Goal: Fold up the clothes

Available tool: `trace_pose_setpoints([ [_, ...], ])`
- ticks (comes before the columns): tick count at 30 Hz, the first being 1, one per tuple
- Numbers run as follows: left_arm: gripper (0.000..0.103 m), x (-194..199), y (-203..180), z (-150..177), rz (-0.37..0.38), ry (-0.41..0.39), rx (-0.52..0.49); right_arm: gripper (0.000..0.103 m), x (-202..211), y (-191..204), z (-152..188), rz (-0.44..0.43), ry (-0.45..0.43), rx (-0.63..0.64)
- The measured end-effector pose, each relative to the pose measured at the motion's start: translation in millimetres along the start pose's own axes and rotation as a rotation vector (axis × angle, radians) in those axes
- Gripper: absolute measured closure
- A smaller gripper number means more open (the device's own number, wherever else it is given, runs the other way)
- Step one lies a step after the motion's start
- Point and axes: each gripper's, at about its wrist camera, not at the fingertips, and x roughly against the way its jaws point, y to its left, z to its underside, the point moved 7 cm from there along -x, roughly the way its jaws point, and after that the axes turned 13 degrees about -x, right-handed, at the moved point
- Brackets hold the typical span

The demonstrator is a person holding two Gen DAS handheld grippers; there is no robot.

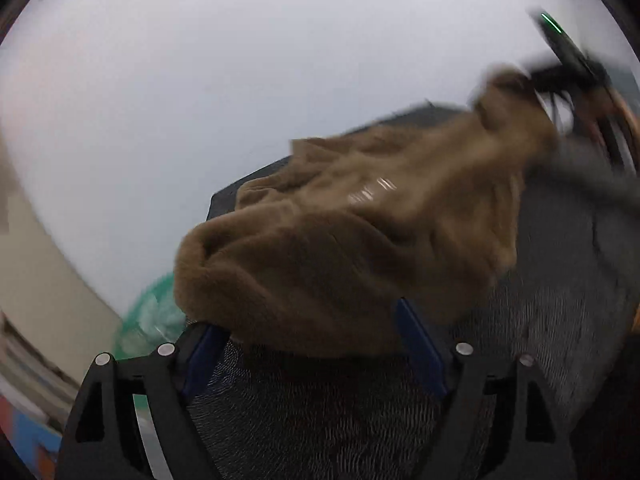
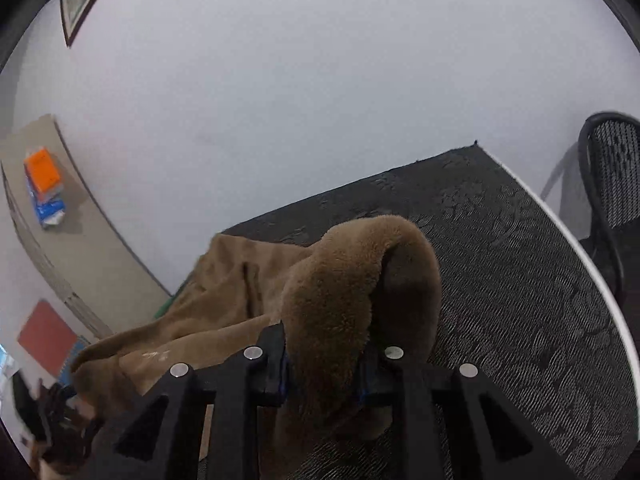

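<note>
Dark patterned tabletop against pale wall bears brown fleece garment.

There is one brown fleece garment, lying on one dark patterned table. Two grippers show: the left gripper and the right gripper. One mesh chair stands at the far right. On the shelf at the left lies what seems one small stack of boxes, perhaps three, though blur hampers counting.
</note>
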Motion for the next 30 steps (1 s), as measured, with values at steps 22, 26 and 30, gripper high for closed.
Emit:
trace_pose_setpoints([
  [22, 0.017, -16.3, -64.8, -0.4, -0.122, 0.099, -0.538, 0.038, -48.6, -8.5, -12.8, 0.048, 0.008, -0.024],
  [26, 0.017, -30.3, -59.6, -12.5, -0.085, 0.094, -0.547, 0.038, -37.3, -5.0, -12.7, 0.039, -0.008, -0.007],
  [30, 0.017, -44.2, -54.4, -24.6, -0.047, 0.09, -0.556, 0.038, -21.3, 14.0, 3.4, -0.043, 0.025, 0.041],
])
